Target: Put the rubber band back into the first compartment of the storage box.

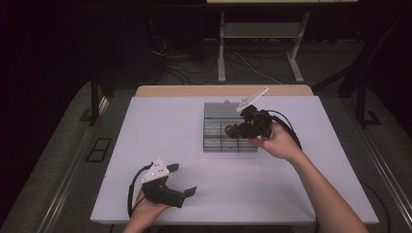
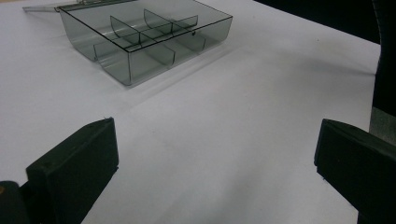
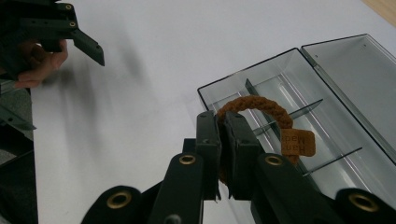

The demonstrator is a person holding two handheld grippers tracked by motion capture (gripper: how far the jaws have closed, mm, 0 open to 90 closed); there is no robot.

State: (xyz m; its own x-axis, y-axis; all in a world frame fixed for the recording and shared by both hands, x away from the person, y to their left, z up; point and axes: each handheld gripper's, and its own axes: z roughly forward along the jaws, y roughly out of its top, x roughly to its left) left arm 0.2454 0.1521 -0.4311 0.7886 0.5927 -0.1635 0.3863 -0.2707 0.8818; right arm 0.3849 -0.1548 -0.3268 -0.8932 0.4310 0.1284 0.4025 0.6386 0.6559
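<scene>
Pinching a brown braided band [image 3: 261, 108] between my right tongs [image 3: 223, 122], I have the jaws closed tight on one side of its loop, and the rest of the ring stands clear of the tips on the far side. A small tan label [image 3: 297, 142] with printed letters hangs from the band on the side away from the jaws. The band is up off the table, held over the near end of the box [image 3: 327, 121], a clear grey plastic tray cut into compartments by thin dividers. Its lid [image 3: 359, 70] lies folded open flat at the back. From the high view the right tongs [image 1: 232, 130] sit over the box's [image 1: 214, 111] right half, with the band showing as a dark ring at the tips; which compartment lies directly below it I cannot tell.

My left tongs [image 1: 183, 179] rest low at the near left of the table [image 1: 160, 126], well apart from the box. Their jaws stand wide apart with only bare white tabletop between them. In the left gripper view the box [image 2: 140, 65] lies ahead and to the left on the white table [image 2: 224, 140], its compartments showing through the clear walls.

In the right gripper view my left hand [image 3: 39, 63] appears at the upper left, wrapped around its tongs.
</scene>
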